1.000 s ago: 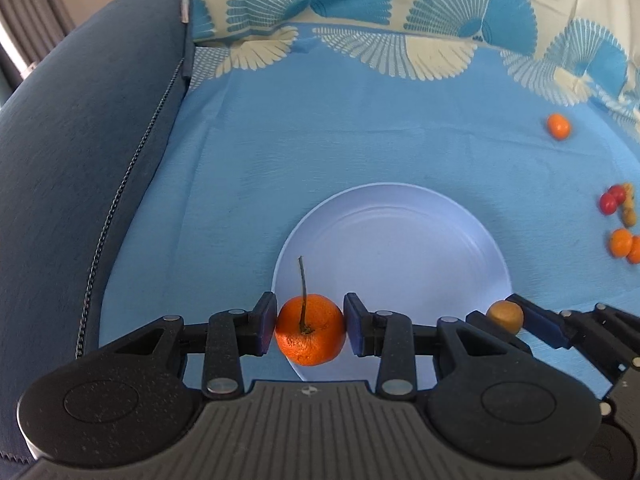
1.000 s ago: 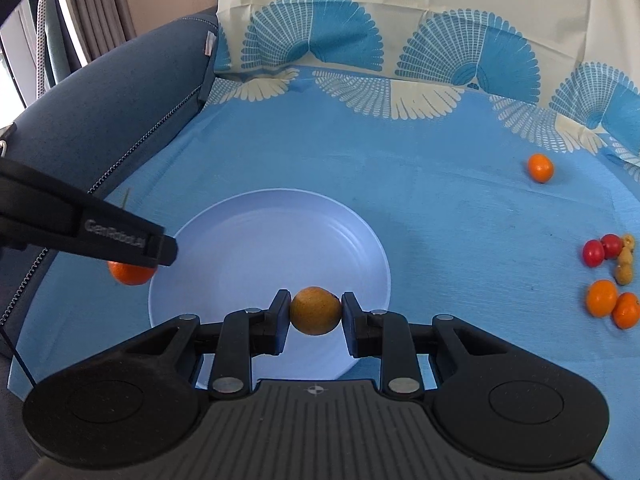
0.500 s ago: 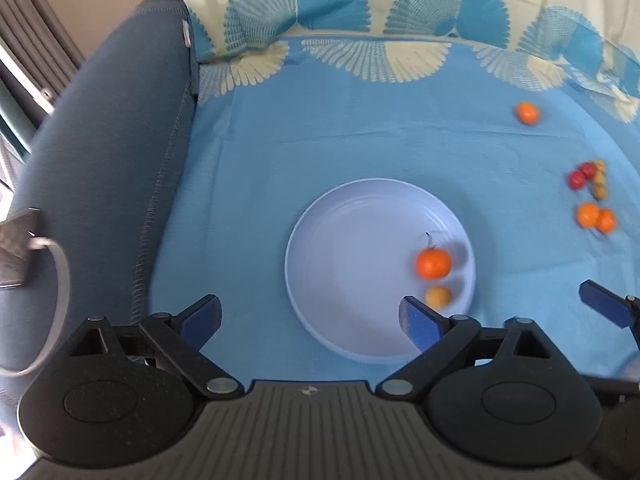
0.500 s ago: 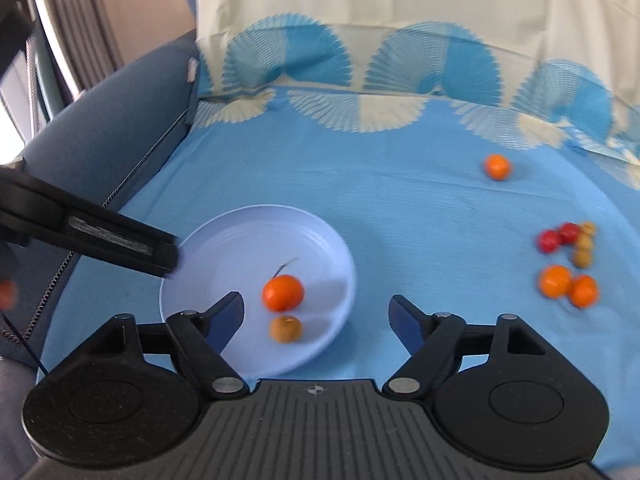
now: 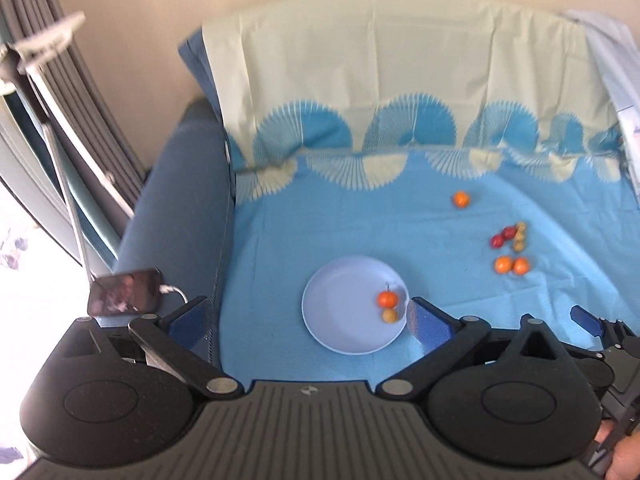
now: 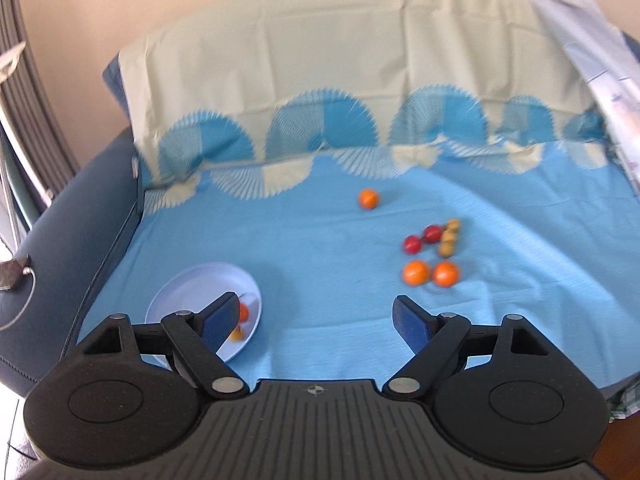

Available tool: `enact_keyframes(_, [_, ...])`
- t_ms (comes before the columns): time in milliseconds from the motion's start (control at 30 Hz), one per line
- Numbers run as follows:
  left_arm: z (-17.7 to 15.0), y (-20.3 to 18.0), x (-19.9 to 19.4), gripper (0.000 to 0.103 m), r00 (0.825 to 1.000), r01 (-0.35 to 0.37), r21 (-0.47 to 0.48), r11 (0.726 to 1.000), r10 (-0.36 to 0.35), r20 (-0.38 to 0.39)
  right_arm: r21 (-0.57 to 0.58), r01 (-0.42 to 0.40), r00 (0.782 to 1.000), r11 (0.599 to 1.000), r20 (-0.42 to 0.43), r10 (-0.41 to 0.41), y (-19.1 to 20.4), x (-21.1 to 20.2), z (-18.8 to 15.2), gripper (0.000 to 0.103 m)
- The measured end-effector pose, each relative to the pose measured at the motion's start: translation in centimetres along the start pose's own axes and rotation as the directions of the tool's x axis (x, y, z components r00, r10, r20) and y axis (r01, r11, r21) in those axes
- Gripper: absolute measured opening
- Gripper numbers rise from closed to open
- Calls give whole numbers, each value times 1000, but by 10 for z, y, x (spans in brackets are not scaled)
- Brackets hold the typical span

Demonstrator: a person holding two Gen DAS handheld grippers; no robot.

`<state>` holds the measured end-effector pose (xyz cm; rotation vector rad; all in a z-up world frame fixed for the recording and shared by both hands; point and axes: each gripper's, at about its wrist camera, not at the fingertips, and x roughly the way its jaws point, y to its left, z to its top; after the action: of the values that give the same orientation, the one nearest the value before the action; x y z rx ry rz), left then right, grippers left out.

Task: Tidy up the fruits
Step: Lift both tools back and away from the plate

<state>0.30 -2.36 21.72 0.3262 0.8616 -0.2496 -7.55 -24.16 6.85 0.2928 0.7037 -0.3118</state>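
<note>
Now both fingers (image 5: 428, 322) (image 6: 412, 322) wide apart, empty.

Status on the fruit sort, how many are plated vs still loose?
Done: stemmed orange and a small brown fruit lie in the plate. In hand: nothing; left gripper and right gripper both open, empty. Left: lone orange, two red fruits, tan cluster, orange pair on the blue cloth.

No words, brand names or numbers can be read in either view. The only mark is a small round crosshair emblem moulded into the ribbed black plastic body of each hand-held gripper, the left (image 5: 308, 390) and the right (image 6: 316, 390); it carries no lettering.
</note>
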Motion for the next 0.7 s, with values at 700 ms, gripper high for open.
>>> enact_keyframes(700, [-2, -3, -128, 103, 977, 73, -72, 995, -57, 208, 85, 80, 989, 993, 114, -90, -47, -63, -2, 88])
